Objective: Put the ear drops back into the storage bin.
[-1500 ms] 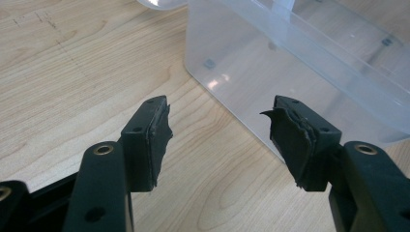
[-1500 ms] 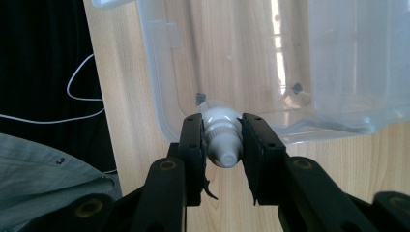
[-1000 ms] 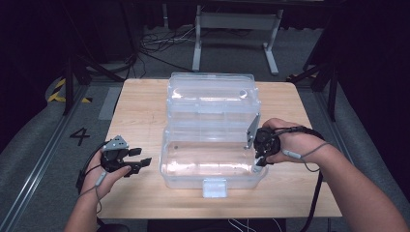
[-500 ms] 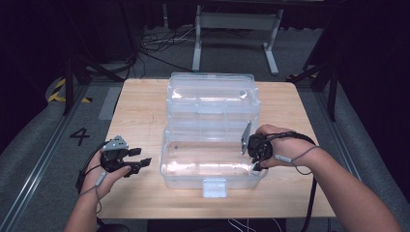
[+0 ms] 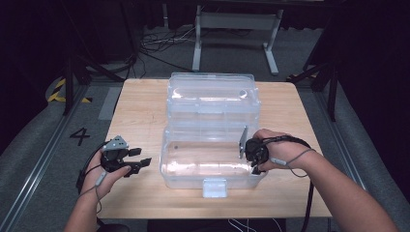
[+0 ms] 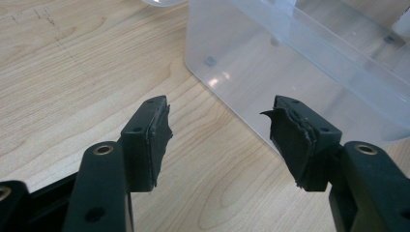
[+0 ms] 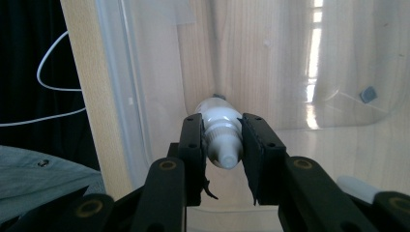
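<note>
High view: right gripper [image 5: 247,151] sits inside the open clear storage box [image 5: 212,164], lowered to deposit its load.
Left gripper view: left gripper [image 6: 220,140] spread, empty, box just ahead.
Right gripper view: 2 jaws pinch a small white dropper bottle [image 7: 220,135], nozzle toward camera.

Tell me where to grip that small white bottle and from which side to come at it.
Grip the small white bottle across its ribbed neck just behind the nozzle, coming from the nozzle end, as the right tool does now. The neck is narrow and round, so the pads seat either side.
</note>
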{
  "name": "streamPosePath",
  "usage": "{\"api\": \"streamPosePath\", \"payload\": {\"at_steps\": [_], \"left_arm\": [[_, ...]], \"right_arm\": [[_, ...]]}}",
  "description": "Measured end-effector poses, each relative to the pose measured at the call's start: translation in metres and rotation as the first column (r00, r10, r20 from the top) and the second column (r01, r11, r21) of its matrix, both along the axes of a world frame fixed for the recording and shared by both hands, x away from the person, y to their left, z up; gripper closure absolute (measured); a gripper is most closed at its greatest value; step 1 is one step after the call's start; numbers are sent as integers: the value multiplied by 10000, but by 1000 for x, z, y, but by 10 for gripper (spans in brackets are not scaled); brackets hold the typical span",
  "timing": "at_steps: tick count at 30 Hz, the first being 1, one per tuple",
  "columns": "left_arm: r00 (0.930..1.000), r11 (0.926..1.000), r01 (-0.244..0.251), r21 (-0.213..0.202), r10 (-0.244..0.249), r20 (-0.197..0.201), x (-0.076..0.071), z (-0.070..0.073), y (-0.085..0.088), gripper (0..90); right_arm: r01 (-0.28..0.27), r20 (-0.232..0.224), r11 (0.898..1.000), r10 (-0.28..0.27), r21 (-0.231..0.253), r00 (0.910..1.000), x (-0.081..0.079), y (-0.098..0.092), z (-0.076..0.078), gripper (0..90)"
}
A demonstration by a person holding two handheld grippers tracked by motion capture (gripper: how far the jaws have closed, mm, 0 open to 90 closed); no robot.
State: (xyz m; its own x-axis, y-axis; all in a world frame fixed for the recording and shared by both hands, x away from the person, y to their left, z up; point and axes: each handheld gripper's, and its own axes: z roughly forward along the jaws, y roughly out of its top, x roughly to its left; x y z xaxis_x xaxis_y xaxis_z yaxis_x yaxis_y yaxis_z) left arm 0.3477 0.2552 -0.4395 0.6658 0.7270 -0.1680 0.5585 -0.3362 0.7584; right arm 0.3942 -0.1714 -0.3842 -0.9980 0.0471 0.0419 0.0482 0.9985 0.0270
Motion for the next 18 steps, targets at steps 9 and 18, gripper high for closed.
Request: {"api": "streamPosePath", "payload": {"at_steps": [9,18], "left_arm": [[10000,10000,23,18,-23,-3,0,0,1,397],[10000,10000,16,41,-16,-18,0,-1,1,395]], "right_arm": [[-1,-63,10000,1,-40,10000,1,1,-8,716],[76,-81,10000,-76,64,9999,1,1,-11,710]]}}
